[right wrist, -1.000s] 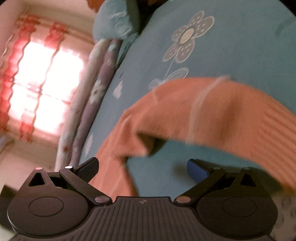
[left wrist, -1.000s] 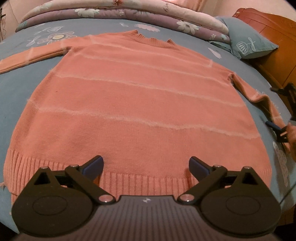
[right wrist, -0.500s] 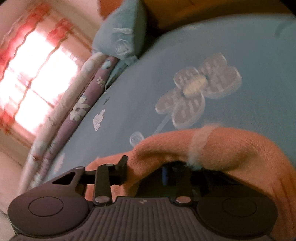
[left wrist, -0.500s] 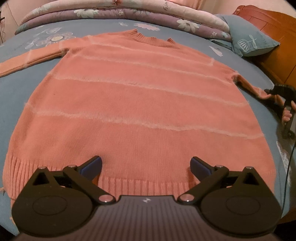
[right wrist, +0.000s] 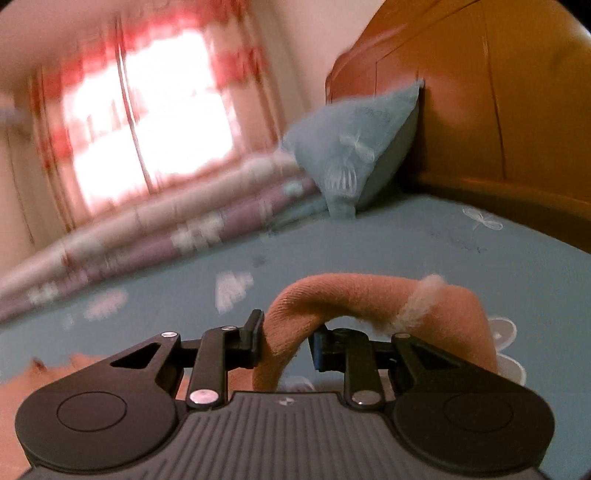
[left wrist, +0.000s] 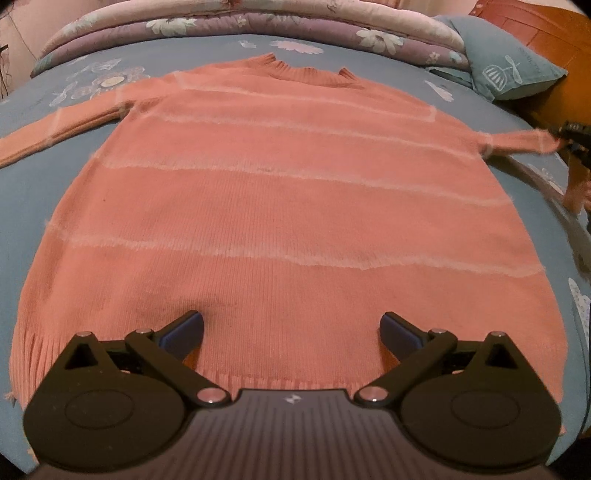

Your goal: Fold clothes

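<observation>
Item: salmon-orange knitted sweater with pale fuzzy horizontal stripes and ribbed hem (left wrist: 280,206). It lies spread flat, one layer showing, on the blue bedsheet printed with white flowers (left wrist: 44,155). The ribbed collar points toward the far edge of the bed, where the rolled floral quilt in pink and purple (left wrist: 229,26) runs. The hem lies at the near edge. No fold shows anywhere in the body.

Left sleeve (left wrist: 55,125): stretched straight out flat toward the left edge of the bed.

Right sleeve (left wrist: 517,142): drawn out taut toward the right edge, lifted slightly off the sheet. In the right wrist view its cuff end loops up in an arch over the tool.

Left gripper (left wrist: 291,328): fingers spread wide, nothing between them, poised just over the hem near the near edge.

Right gripper (right wrist: 284,343): fingers pressed together on the right sleeve, pinching the knit near the cuff. The view is blurred, so it appears to be in motion.

Other contents: teal embroidered pillow (right wrist: 354,147) at the far right corner, against the orange wooden headboard (right wrist: 480,92).

Progress, as a judgement: the garment is laid out and squared but unfolded. The held sleeve suits either a final straightening or the start of carrying it across the body. Both sleeves and the body lengthwise are left to fold.
</observation>
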Demonstrator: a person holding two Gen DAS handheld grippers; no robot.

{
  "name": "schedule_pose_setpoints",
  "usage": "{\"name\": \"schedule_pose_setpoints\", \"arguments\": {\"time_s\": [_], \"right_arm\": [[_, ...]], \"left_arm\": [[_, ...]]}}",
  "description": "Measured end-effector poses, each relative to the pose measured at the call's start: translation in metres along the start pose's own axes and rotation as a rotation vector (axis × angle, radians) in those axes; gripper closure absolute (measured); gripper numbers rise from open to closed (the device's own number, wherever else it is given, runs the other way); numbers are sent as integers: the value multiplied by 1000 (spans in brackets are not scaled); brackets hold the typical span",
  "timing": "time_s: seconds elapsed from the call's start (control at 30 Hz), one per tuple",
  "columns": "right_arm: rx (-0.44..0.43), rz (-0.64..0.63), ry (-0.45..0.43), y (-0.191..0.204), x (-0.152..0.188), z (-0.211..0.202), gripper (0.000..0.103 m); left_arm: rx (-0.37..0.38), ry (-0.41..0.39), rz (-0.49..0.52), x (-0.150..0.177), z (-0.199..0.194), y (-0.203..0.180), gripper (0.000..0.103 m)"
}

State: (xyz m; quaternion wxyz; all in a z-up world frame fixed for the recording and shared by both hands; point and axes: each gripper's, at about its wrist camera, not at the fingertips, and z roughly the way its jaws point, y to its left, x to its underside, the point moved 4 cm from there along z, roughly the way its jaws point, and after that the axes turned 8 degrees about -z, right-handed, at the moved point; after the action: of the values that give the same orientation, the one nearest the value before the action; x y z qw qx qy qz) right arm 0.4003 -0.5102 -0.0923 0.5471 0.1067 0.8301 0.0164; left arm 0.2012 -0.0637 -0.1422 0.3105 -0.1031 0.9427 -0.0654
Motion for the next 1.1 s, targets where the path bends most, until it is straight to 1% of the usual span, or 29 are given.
{"name": "schedule_pose_setpoints", "arguments": {"time_s": [0.03, 0.13, 0.17, 0.2, 0.23, 0.3, 0.37, 0.43, 0.5, 0.53, 0.7, 0.77, 0.8, 0.87, 0.93, 0.97, 1.0, 1.03, 1.07, 1.1], "right_arm": [[12, 27, 73, -7, 5, 6, 73], [39, 112, 286, -32, 18, 17, 64], [42, 143, 351, -42, 23, 18, 49], [53, 170, 384, -52, 26, 14, 37], [57, 198, 400, -62, 27, 8, 33], [4, 244, 438, -76, 26, -2, 32], [35, 286, 409, -93, 28, -9, 32], [66, 328, 380, -110, 30, -16, 30], [97, 369, 351, -127, 32, -23, 24], [112, 390, 337, -136, 33, -26, 23], [187, 494, 262, -178, 38, -44, 22], [153, 544, 224, -179, 40, -42, 22], [135, 566, 207, -179, 41, -41, 23], [95, 529, 225, -171, 42, -36, 27], [110, 417, 266, -157, 39, -34, 33], [102, 394, 279, -154, 39, -33, 47], [94, 372, 291, -151, 39, -33, 68], [85, 349, 302, -148, 40, -33, 75], [68, 328, 297, -145, 42, -34, 77], [80, 312, 287, -142, 42, -35, 79]], "left_arm": [[-3, -2, 7, 1, 0, -1, 2], [-7, -6, 30, 3, 0, -3, 2], [-5, -7, 28, 3, 0, -3, 2], [-3, -8, 26, 3, 0, -3, 2], [-1, -9, 23, 3, -1, -2, 2], [2, -10, 19, 2, -1, -2, 2], [-5, -9, 23, 2, -1, -3, 2], [-14, -11, 25, 2, 0, -5, 1], [-26, -13, 29, 2, 1, -7, 1], [-33, -14, 32, 2, 2, -8, 1], [-53, -6, 27, 0, 4, -11, 1], [-61, -2, 25, -1, 5, -13, 1], [-65, -1, 24, -1, 6, -13, 1], [-73, 3, 21, -2, 7, -14, 1], [-78, 5, 17, -3, 8, -15, 1], [-78, 2, 16, -3, 7, -15, 1], [-78, -1, 16, -2, 7, -15, 1], [-79, -4, 15, -2, 7, -15, 1], [-81, -8, 15, -2, 7, -15, 1], [-81, -9, 17, -2, 8, -16, 1]]}}
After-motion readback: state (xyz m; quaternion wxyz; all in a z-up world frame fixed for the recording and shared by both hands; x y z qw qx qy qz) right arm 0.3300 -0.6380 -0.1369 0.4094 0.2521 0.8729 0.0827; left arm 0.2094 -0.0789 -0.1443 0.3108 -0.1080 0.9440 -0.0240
